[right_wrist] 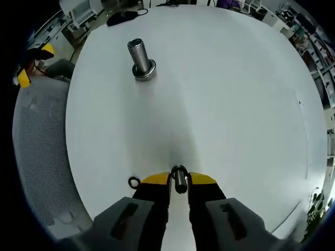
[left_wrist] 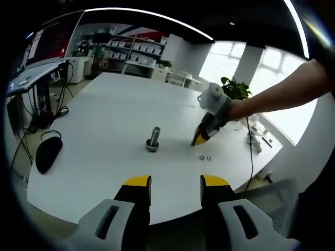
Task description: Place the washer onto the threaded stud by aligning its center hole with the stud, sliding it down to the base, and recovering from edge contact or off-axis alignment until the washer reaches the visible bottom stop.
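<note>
White table (right_wrist: 235, 104), upright stud (right_wrist: 140, 58), washer (right_wrist: 179, 179) edge-on

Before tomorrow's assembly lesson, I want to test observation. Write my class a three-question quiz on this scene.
1. True or false: the stud lies on its side on the table.
2. What does the right hand-held gripper hold? A) a washer B) a nut C) nothing
3. Fill in: the left hand-held gripper is ____ (open or shut).

Key: 1 false, it stands upright; 2 A; 3 open.
</note>
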A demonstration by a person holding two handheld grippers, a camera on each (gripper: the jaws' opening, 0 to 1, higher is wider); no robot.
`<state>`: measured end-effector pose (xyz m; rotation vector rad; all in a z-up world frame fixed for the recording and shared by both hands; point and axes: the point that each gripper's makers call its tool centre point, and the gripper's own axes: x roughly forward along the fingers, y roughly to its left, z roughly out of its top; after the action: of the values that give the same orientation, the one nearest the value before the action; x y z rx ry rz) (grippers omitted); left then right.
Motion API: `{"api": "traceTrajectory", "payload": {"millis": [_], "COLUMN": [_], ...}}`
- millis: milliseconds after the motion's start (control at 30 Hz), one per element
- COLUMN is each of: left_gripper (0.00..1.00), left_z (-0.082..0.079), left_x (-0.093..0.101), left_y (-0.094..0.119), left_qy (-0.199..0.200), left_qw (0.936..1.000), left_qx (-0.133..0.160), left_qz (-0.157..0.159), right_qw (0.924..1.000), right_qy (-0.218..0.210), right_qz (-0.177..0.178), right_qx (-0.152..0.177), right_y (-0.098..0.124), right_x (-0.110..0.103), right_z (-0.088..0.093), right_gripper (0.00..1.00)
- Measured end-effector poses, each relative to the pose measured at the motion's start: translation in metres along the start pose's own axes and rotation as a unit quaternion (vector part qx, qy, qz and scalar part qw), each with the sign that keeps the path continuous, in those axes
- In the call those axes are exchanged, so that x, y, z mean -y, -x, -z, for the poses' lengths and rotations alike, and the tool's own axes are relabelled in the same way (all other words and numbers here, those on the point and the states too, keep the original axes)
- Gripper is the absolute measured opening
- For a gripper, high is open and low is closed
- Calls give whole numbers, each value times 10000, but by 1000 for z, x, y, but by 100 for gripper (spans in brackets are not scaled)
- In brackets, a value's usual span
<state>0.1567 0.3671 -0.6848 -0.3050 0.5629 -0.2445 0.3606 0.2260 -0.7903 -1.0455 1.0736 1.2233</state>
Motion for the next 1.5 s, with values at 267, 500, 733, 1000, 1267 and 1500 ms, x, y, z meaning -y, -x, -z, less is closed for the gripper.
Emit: {"api": "traceTrajectory", "payload": {"millis": [267,500,733,1000,1267,1500], "left_gripper": [36,36,36,36,35,35], "left_z": [0,-1,-2,-6,-12,-17], "left_x": [-1,3,7,13,22,20], "left_y": [-2,-1,1,3,7,13], "left_qy": [-70,-94,-160,-267,-381,-468], "left_qw": [9999,9999,9998,9996,9991,9987], "left_qx": [104,113,119,127,162,190], "left_qz": [-57,-22,2,41,105,59], "right_qw": [9999,9998,9997,9996,9995,9993], "right_qy": [11,-60,-214,-235,-242,-341], "right_qz": [48,106,66,-70,-132,-93], "right_qx": [93,138,133,120,173,118], "right_y": [4,11,13,11,8,2], "right_x": [-1,-3,-15,-42,-60,-61], "right_z": [-1,6,25,44,48,51], "right_gripper": [20,22,22,24,24,24]}}
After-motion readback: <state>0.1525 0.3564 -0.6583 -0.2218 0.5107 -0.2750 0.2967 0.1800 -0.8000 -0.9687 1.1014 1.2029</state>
